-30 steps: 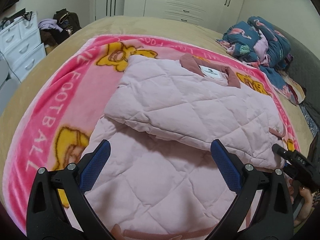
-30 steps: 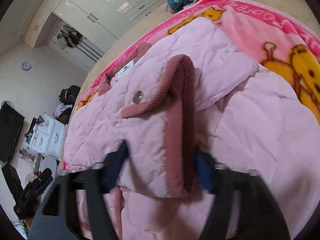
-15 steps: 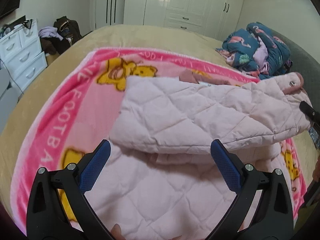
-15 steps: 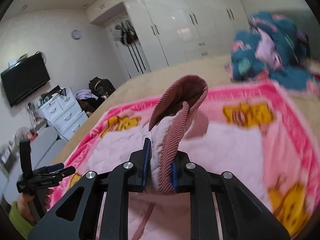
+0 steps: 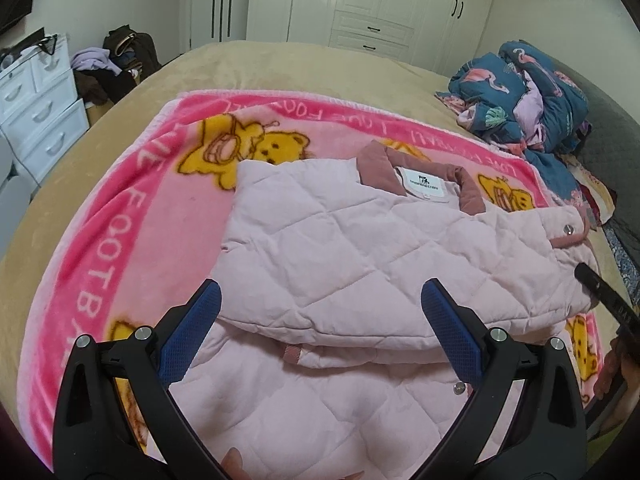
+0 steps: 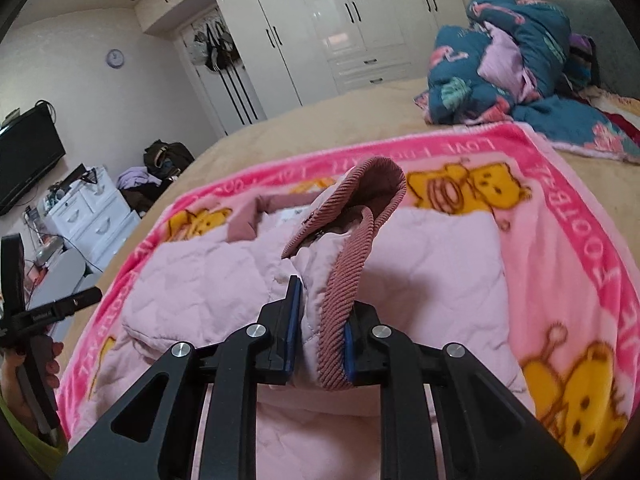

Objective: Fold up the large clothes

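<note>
My right tongs [image 6: 318, 332] had just clenched the jacket cuff [image 6: 348, 240] and lifted it; left tongs [image 5: 320, 332] hung released above the jacket [image 5: 360, 248], sleeve fold beginning.

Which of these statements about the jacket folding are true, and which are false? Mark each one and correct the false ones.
1. The right gripper is shut on the jacket cuff. True.
2. The left gripper holds the collar. False: it is open, holding nothing.
3. The jacket lies on a pink blanket. True.
4. The wardrobe doors stand open. False: they are closed.
5. A heap of blue bedding lies beyond the jacket. True.
</note>
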Demonstrator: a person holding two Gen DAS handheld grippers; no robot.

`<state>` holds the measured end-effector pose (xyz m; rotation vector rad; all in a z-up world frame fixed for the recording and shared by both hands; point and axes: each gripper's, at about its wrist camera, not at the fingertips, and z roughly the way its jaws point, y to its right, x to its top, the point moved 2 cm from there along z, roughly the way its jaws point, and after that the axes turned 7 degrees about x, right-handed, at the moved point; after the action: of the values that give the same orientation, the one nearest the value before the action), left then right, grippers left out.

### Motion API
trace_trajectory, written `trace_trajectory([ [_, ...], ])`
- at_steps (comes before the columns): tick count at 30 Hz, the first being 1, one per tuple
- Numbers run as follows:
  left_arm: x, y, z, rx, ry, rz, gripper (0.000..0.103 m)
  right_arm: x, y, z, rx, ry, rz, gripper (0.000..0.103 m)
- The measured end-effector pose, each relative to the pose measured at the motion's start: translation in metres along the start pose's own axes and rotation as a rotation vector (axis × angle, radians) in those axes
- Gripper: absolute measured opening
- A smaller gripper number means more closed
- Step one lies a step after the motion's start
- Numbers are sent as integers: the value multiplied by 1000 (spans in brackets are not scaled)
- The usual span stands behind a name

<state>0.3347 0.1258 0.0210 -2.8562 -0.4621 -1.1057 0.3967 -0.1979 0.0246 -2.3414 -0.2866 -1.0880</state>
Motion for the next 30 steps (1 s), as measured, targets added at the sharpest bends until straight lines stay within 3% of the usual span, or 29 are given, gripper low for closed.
trace_trajectory([
  [8, -1, 11, 13, -4, -28, 22, 94, -14, 10, 8, -37, -48, 46, 35],
  [13, 1, 21, 21, -8, -40, 42, 94, -16, 13, 0, -94, -34, 24, 63],
  [22, 4, 49, 34, -21, -50, 102, 94, -5, -8, -21, -137, 2, -97, 64],
  [26, -3, 55, 52, -28, -106, 131, 93, -1, -28, -19, -121, -6, -171, 68],
  [30, -13, 51, 68, -29, -140, 137, 81, 4, -49, -6, -75, -33, -222, 71],
])
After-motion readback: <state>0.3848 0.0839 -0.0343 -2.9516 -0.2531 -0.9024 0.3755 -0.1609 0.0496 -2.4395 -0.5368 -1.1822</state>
